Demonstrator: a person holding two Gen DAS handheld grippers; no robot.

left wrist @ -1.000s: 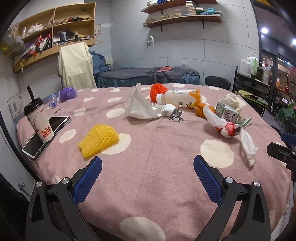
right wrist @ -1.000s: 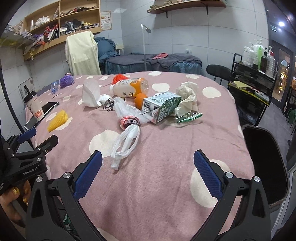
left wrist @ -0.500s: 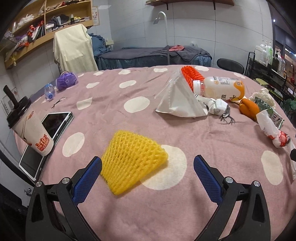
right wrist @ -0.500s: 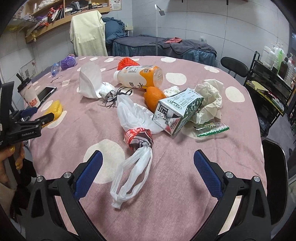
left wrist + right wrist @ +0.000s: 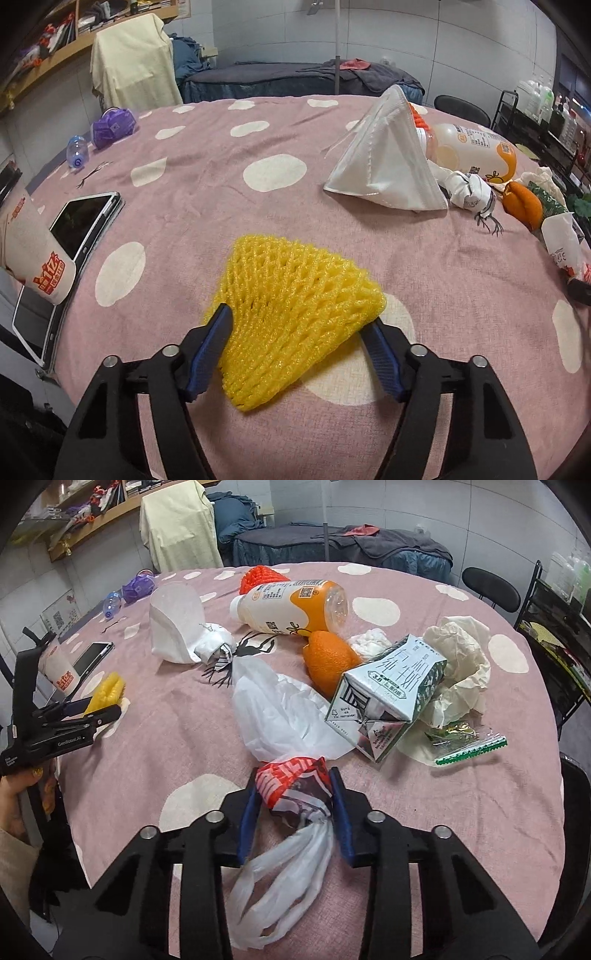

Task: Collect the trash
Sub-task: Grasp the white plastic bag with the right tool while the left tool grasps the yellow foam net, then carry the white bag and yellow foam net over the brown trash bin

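Both hand-held grippers squeeze trash on the pink spotted surface.
The left hand-held gripper has just been closing, pads pressing the yellow foam net. The right hand-held gripper has just been closing, pinching the knotted plastic bag. A milk carton lies at two o'clock from the bag.

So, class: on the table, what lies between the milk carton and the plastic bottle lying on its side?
In the right wrist view, an orange lies between the milk carton and the plastic bottle, close against the carton.
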